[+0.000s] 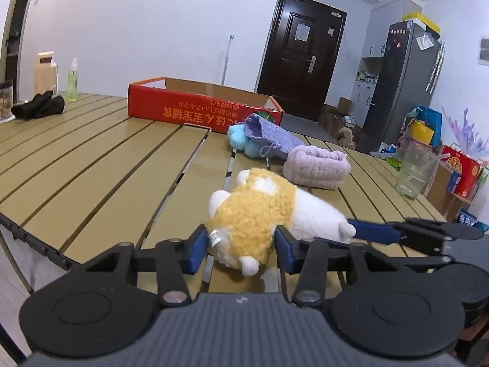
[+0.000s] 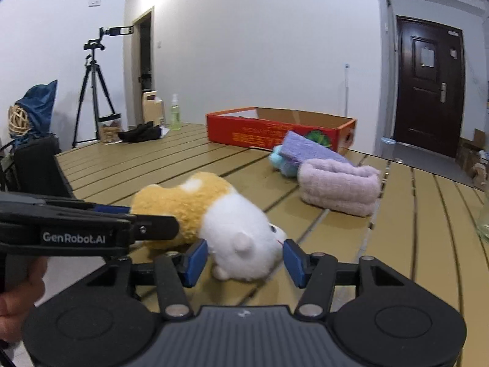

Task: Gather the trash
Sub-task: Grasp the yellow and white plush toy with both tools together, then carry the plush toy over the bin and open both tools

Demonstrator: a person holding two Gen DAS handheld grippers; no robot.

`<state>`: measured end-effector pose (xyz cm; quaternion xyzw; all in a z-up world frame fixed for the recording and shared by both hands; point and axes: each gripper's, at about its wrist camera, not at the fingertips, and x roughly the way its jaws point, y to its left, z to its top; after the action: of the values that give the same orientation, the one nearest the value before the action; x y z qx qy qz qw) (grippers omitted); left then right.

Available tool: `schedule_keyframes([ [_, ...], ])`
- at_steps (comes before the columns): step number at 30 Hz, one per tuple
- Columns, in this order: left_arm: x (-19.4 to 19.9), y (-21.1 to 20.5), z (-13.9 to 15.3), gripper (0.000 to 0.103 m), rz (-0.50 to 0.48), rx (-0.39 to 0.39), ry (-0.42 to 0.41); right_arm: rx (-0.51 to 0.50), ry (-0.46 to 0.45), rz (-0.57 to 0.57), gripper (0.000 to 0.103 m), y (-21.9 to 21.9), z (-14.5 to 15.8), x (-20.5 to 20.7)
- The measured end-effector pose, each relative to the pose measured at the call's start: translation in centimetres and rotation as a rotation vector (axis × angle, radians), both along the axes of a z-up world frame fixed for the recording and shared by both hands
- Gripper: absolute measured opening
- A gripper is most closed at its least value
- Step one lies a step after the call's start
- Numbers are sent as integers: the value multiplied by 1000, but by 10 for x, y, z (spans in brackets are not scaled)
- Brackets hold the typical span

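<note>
A yellow and white plush toy (image 1: 259, 211) lies on its side on the slatted table (image 1: 91, 159), near the front edge. My left gripper (image 1: 241, 247) is shut on its yellow body, with a blue pad pressing each side. In the right wrist view the toy's white head (image 2: 241, 238) sits between the pads of my right gripper (image 2: 244, 257), and both pads touch it. One of the right gripper's blue fingers (image 1: 373, 231) shows beside the head in the left wrist view. The left gripper's fingers (image 2: 152, 224) reach in from the left, held by a hand.
An open red cardboard box (image 1: 195, 107) stands at the table's far side. In front of it lie a blue plush under a purple cloth (image 1: 259, 134) and a rolled lilac towel (image 1: 318, 168). A glass (image 1: 415, 171) stands at the right edge, and a black cloth (image 1: 39, 107) and spray bottle (image 1: 72, 82) far left.
</note>
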<state>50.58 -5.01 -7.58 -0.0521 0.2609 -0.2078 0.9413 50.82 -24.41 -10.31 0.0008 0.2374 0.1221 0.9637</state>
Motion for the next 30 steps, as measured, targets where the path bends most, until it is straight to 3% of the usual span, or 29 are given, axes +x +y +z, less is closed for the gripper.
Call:
schedule_keyframes([
  [4,0,7,0,43,20,26,9,-43,5,39,32,13,6,-6],
  [8,-6,23,6,43,-41,43,16,-121,-44,142,27,18,21,-29],
  [12,-9,38,1,45,-76,54,-12,-181,-78,175,54,30,12,-24],
  [16,-6,46,1,47,-83,38,-4,-248,-84,204,61,49,5,-5],
  [20,-5,49,1,48,-72,35,-1,-196,-82,200,64,51,7,11],
  [24,-6,55,2,43,-61,31,-20,-115,-47,205,51,51,5,16],
  [30,-27,60,8,41,-78,61,-44,-155,-64,224,43,62,8,-14],
])
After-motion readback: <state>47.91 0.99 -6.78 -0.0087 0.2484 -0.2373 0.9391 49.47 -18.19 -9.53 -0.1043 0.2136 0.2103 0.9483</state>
